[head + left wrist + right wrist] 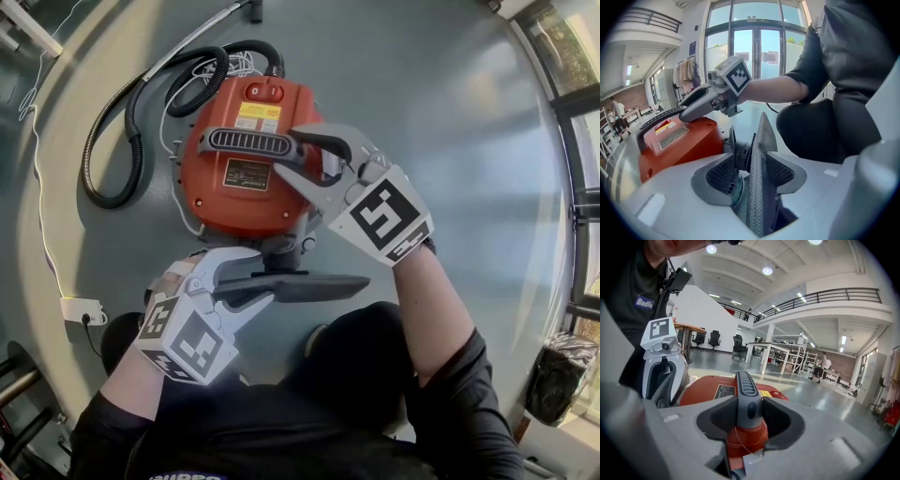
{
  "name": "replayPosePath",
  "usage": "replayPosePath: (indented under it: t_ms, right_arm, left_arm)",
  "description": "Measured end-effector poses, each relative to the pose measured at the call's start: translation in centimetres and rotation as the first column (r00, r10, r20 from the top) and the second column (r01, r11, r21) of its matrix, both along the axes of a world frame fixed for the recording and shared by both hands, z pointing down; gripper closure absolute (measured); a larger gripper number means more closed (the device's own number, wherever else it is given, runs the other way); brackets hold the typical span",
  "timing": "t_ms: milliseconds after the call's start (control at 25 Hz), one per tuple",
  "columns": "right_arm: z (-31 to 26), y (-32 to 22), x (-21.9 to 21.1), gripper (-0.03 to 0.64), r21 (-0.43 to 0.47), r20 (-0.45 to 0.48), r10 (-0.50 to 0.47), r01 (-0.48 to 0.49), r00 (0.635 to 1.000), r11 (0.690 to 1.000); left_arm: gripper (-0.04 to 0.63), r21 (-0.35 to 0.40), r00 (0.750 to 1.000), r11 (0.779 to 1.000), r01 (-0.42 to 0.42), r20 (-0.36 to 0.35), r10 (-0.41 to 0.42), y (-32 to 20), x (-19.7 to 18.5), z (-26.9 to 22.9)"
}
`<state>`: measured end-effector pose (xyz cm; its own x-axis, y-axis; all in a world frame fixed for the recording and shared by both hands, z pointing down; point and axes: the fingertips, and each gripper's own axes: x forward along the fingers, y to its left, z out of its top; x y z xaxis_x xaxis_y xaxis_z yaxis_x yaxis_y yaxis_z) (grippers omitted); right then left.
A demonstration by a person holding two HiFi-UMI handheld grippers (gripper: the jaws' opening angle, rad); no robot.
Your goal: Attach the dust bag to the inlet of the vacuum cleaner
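The red vacuum cleaner (239, 187) stands on the grey floor. My right gripper (289, 150) is shut on its black ribbed handle (246, 142); in the right gripper view both pads press the handle (747, 394) above the red body (712, 390). The dark grey dust bag (314, 286) lies flat at the vacuum's near side, by the black inlet (281, 248). My left gripper (262, 277) is open around the bag's edge. In the left gripper view the bag (759, 183) stands edge-on between the wide jaws, a gap on its left showing the inlet collar (739, 157).
A black hose (131, 141) loops at the vacuum's left. A white cord (37, 169) runs down to a plug block (82, 309). The person's knee (366, 356) is close below the bag. A black bin bag (560, 375) stands at the right by the windows.
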<state>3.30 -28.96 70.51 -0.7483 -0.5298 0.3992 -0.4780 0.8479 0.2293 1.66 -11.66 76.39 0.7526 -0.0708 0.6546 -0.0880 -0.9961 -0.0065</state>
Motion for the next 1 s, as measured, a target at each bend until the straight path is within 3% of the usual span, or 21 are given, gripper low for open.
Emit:
replayPosePath:
  t_ms: [240,560,1000]
  right_arm:
    - [0.0,0.1,0.1,0.473,0.015,-0.009,0.003,-0.003,1.0,1.0]
    - [-1.3,1.2,1.7,0.474,0.042,-0.016,0.017,-0.016,1.0,0.999]
    - [-5.9,5.5,2.5,0.494,0.038,0.178,0.071,-0.079,0.982,0.996]
  left_arm:
    - [0.357,0.007,1.0,1.0,-0.005,-0.001,0.005,0.4,-0.8,-0.5]
    - [0.359,-0.001,0.997,0.999,0.038,-0.06,-0.038,0.0,-2.0,-2.6]
    - [0.393,0.014,0.992,0.996,0.084,-0.095,-0.083,-0.9,-3.9,-5.5]
